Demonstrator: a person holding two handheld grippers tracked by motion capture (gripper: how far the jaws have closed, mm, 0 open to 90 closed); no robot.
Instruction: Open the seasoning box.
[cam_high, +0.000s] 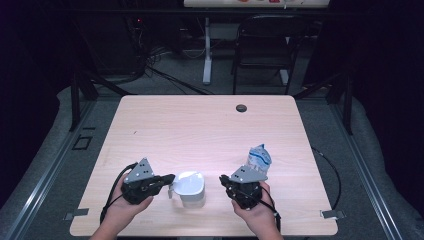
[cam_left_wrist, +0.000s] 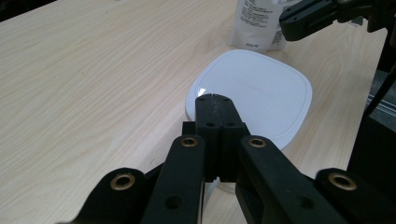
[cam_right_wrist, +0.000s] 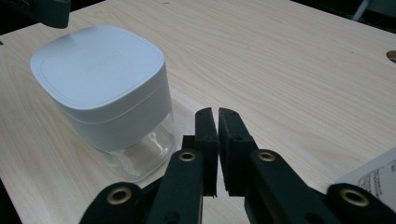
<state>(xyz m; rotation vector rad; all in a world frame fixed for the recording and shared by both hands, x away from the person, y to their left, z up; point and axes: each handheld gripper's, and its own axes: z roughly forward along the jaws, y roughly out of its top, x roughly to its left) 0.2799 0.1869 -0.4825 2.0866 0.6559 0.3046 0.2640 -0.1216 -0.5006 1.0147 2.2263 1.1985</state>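
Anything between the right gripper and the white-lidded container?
Nothing visible. Bare table separates the right gripper, fingers closed on nothing, from the container. The white pouch stands behind that gripper, off the line. The left gripper sits at the container's far side.

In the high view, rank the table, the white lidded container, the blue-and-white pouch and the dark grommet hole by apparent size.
1. Table, by far the largest.
2. White lidded container.
3. Blue-and-white pouch; close to the container, and partly hidden behind the right gripper, so this order is unsure.
4. Grommet hole, smallest.
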